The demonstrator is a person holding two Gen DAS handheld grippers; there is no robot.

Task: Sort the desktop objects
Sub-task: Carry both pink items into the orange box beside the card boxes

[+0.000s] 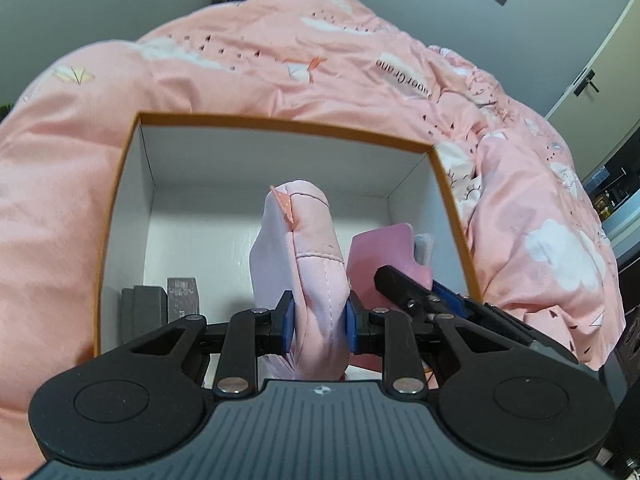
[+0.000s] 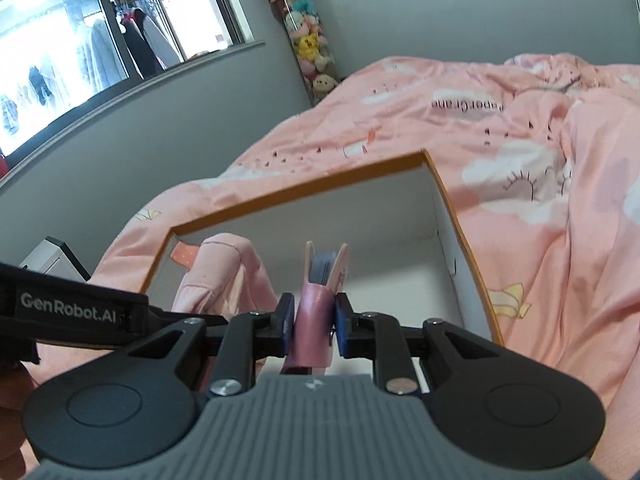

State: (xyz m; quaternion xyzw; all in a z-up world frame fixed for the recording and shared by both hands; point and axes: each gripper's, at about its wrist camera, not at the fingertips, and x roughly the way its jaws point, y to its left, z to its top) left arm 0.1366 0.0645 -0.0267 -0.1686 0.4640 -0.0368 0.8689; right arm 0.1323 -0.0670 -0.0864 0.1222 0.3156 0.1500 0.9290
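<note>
My left gripper (image 1: 319, 324) is shut on a pale pink fabric pouch (image 1: 300, 248) and holds it upright over the open orange-rimmed white box (image 1: 280, 124). My right gripper (image 2: 311, 320) is shut on a pink card wallet (image 2: 316, 300) with blue-grey leaves inside, held over the same box (image 2: 304, 184). In the left wrist view the wallet (image 1: 384, 248) and the right gripper's fingers (image 1: 404, 284) sit just right of the pouch. In the right wrist view the pouch (image 2: 224, 276) is at the left.
The box lies on a bed with a pink printed duvet (image 1: 280, 60). Small grey boxes (image 1: 160, 304) stand in the box's near left corner. A tube of plush toys (image 2: 304, 36) stands by the grey wall. A window (image 2: 80, 32) is at the far left.
</note>
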